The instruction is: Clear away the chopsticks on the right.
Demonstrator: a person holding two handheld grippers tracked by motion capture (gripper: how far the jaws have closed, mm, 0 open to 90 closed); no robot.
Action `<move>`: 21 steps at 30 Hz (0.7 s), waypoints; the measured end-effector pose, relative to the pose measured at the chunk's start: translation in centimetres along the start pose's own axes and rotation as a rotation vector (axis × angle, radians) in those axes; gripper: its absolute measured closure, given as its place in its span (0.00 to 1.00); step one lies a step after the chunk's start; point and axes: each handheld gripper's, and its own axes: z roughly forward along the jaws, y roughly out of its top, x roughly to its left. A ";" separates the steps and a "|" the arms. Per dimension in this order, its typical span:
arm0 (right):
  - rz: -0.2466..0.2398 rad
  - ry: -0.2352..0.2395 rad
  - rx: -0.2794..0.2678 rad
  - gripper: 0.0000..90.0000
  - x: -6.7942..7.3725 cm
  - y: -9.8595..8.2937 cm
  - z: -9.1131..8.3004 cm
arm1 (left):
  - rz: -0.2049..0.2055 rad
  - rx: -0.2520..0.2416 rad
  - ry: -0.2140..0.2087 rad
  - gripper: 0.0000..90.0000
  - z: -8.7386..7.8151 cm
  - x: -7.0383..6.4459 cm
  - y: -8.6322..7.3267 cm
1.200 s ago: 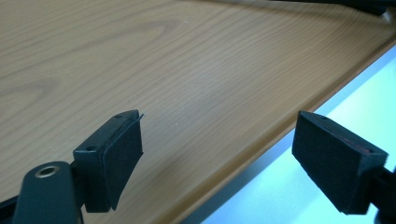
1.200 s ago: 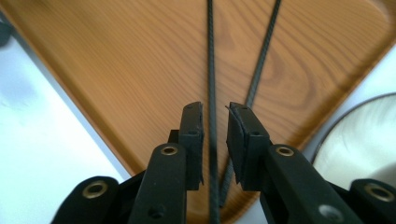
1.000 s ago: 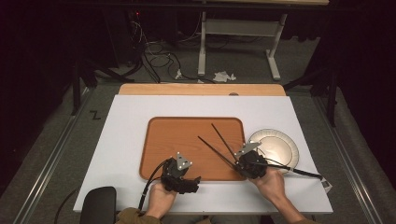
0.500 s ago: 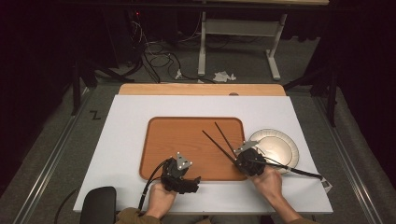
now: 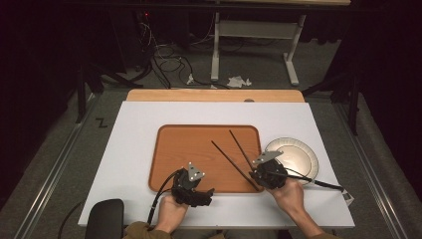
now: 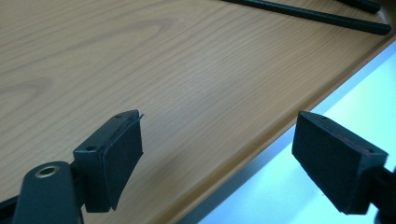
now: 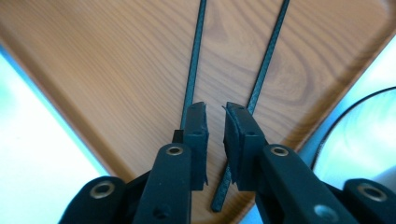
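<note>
Chopstick (image 7: 194, 70) end behind right hand-held gripper (image 7: 215, 122)

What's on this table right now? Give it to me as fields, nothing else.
surface: white table
centre: wooden tray
on tray: two black chopsticks, lying apart, angled
right of tray: pale plate, nothing on it
left gripper: jaws wide apart over the tray's near edge, holding nothing
right gripper: jaws almost together above the chopsticks' near ends, nothing between them
</note>
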 end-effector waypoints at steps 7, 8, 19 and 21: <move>-0.005 0.016 -0.081 0.82 -0.2 -0.8 -2.4 | -0.004 -0.008 0.004 0.18 -0.2 0.1 0.0; -0.002 0.019 -0.090 0.81 -0.3 -0.9 -2.8 | -0.005 -0.009 0.004 0.18 -0.2 0.1 0.0; 0.027 0.055 -0.164 0.75 -1.0 -3.2 -5.1 | -0.004 -0.021 0.006 0.18 -0.3 0.1 0.1; 0.023 0.054 -0.165 0.75 -1.1 -3.5 -5.2 | -0.005 -0.021 0.008 0.18 -0.3 0.1 0.1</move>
